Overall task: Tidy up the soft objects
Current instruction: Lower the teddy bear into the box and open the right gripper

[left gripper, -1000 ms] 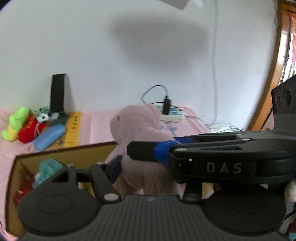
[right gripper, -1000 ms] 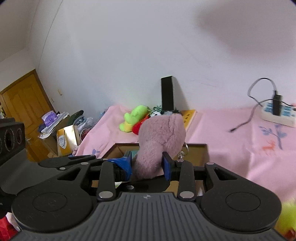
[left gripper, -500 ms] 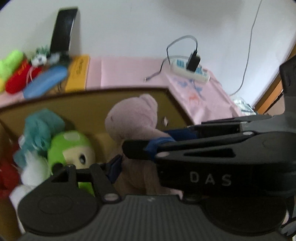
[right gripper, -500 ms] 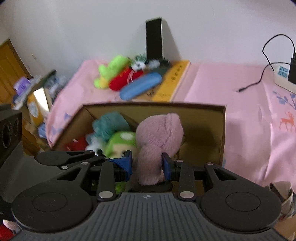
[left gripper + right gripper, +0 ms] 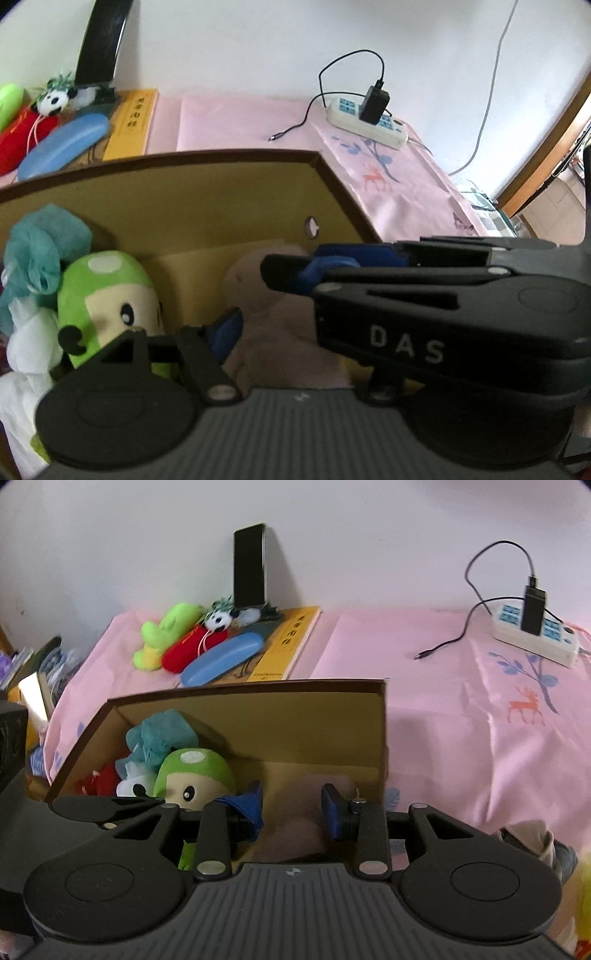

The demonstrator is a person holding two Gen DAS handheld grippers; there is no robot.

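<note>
1. The table is covered with a pink cloth and carries all the items below.

2. An open cardboard box stands at the near edge of the table. Both grippers point down into its right-hand part.

3. The right gripper has its jaws set narrow. Its blue pads flank the plush bear on both sides and grip it.

4. The left gripper has just been opening its jaws, with the plush bear between them. The near blue pad lies just beside the bear. The far finger is hidden behind the right gripper, so contact cannot be determined.

5. The plush bear is mauve. It sits low inside the box, against the floor near the right wall.

6. Left of the bear, inside the box, are a green mushroom-cap plush, a teal mesh puff and a white plush.

7. Behind the box, on the table:
   - a yellow book
   - a blue case, partly on the book
   - a red plush and a lime plush, touching
   - a small panda
   - a black phone, upright against the wall

8. A white power strip with a black charger plugged in lies at the far right.
</note>
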